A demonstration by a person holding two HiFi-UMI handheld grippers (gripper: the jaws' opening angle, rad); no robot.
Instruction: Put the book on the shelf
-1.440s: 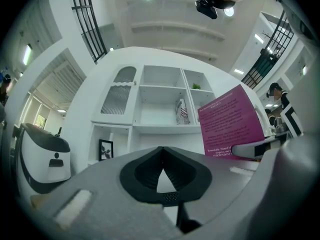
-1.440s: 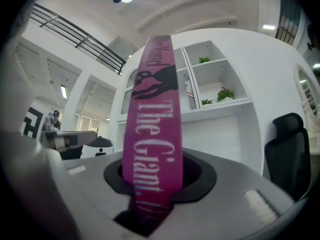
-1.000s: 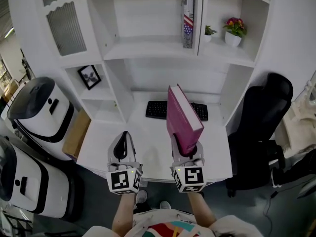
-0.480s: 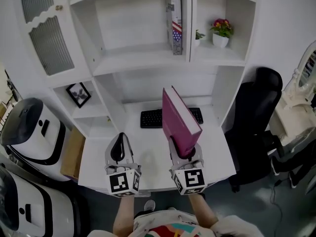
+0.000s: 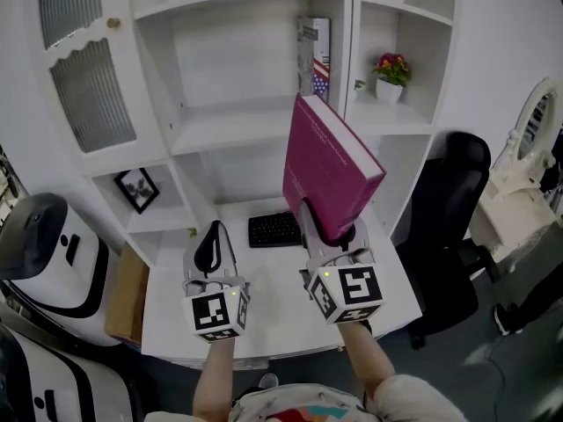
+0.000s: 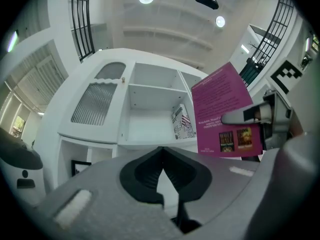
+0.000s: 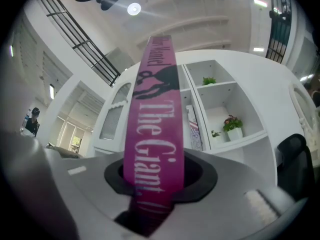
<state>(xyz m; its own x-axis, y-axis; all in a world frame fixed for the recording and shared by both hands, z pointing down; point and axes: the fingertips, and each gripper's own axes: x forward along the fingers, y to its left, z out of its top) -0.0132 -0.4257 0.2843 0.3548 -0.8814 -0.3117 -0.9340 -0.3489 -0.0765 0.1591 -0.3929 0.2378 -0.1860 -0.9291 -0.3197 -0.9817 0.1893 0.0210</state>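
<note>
Above the desk [image 5: 264, 301], in front of the white shelf [image 5: 237, 123], the magenta book [image 5: 330, 170] is held up in the air, spine facing back toward the person and top end leaning toward the open compartment. Only its lower end is gripped: the right gripper [image 5: 330, 234] has its jaws clamped on the spine end, fairly wide apart because the book is thick. The left gripper [image 5: 211, 246] hangs beside it over the desk with its jaws closed together on nothing, so it gives the book no support. In the compartment another book [image 5: 312, 55] stands upright against the divider [image 5: 349, 60], and a potted plant [image 5: 390, 76] sits in the next bay to the right. The keyboard [image 5: 274, 229] lies on the desk below. The likely trouble is the long overhang: with so much weight above the pads, the book could pivot or slip in the grip as it is tilted in. Its top corner could also catch the shelf edge or the divider, or push the standing book over. A drop from here would land on the keyboard.
</note>
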